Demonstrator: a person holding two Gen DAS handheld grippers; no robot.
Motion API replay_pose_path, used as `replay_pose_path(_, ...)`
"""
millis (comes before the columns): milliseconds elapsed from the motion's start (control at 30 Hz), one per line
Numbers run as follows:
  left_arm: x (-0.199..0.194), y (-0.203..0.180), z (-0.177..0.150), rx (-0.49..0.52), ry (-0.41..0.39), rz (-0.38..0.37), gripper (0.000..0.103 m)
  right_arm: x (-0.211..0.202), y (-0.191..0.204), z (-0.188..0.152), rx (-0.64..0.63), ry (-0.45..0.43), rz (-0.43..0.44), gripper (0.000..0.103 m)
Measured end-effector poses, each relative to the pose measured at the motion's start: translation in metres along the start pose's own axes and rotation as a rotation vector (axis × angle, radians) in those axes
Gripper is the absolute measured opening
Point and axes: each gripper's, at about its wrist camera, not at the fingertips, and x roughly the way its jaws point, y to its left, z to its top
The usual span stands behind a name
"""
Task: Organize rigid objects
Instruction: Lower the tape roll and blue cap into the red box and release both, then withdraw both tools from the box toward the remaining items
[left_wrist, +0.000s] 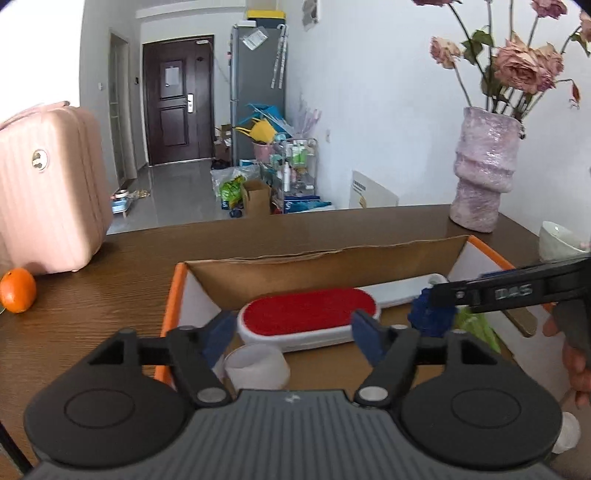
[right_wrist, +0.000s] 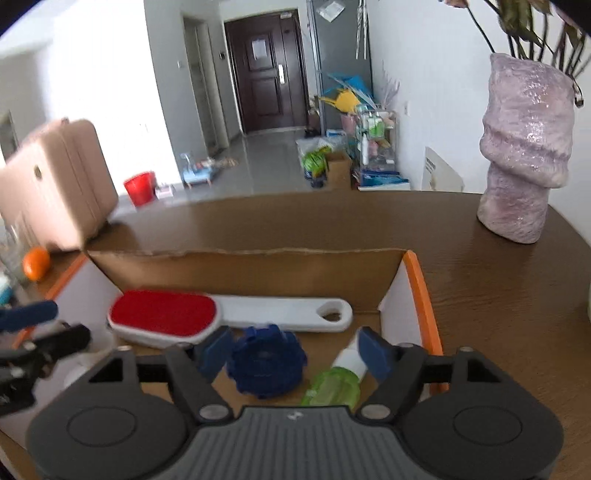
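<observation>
The cardboard box sits on my counter with the sorted pieces already inside: the red lint brush lies along the back wall, the blue toothed piece sits just in front of it, and the green bottle lies beside that. My right gripper hangs over the blue piece and bottle, jaws apart, holding nothing. My left gripper also has its jaws apart and empty, above the white cup at the near left corner. My worry: both tools share one box, so dropping either could clip the other or catch the orange rim and shove the box.
</observation>
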Motion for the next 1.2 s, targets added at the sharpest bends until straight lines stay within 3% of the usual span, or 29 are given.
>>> replay_pose_path(233, 0.007, 0.018, -0.003, -0.089, 0.022, -0.024, 0.081, -0.006, -0.004, -0.006, 0.037, -0.059, -0.019, 0.082)
replay_pose_path(400, 0.012, 0.027, -0.003, -0.136, 0.049, -0.040, 0.081, -0.006, 0.000, -0.005, 0.005, -0.029, -0.011, 0.088)
replay_pose_path(567, 0.009, 0.021, -0.005, -0.097, 0.022, -0.050, 0.081, -0.006, 0.001, -0.005, 0.001, -0.028, -0.017, 0.088)
replay_pose_path(667, 0.002, 0.019, -0.004, -0.096, -0.006, -0.037, 0.086, -0.013, -0.003, -0.005, 0.031, -0.084, -0.006, 0.088)
replay_pose_path(767, -0.028, 0.007, -0.001, -0.004, -0.095, 0.017, 0.098, -0.036, 0.003, 0.000, 0.044, -0.117, -0.043, 0.088)
replay_pose_path(867, -0.073, -0.001, -0.007, 0.054, -0.194, 0.064, 0.102, -0.078, 0.015, -0.007, 0.024, -0.221, -0.019, 0.095)
replay_pose_path(1000, -0.128, -0.001, -0.030, 0.045, -0.231, 0.125, 0.102, -0.135, 0.026, -0.041, 0.000, -0.347, 0.005, 0.102)
replay_pose_path(1100, -0.162, 0.001, -0.054, 0.009, -0.239, 0.149, 0.103, -0.170, 0.035, -0.069, -0.048, -0.362, 0.002, 0.102)
replay_pose_path(1200, -0.190, -0.002, -0.078, 0.037, -0.229, 0.190, 0.103, -0.200, 0.042, -0.103, -0.108, -0.373, -0.003, 0.103)
